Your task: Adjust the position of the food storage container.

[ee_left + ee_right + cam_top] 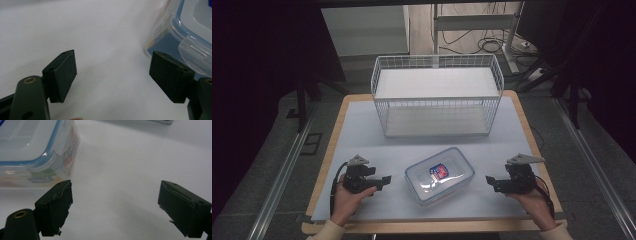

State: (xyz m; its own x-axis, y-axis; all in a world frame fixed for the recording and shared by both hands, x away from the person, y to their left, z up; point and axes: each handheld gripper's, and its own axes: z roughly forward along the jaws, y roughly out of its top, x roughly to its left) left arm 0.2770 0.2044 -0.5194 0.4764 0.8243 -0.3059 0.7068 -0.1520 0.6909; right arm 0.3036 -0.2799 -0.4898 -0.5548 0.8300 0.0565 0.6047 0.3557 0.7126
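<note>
A clear plastic food box with a blue-sealed lid and a red and blue label lies on the white table sheet, near the front middle. My left gripper rests to its left, open, jaws pointing at the box. In the left gripper view the box sits at the upper right, just past the right jaw, and the gripper holds nothing. My right gripper sits to the box's right, open and empty. The right gripper view has the box at the upper left, with the gripper near it.
A white wire basket stands at the back middle of the table, open at the top with a white floor. The table's wooden edge runs along the front. Cables and a desk frame lie on the floor beyond.
</note>
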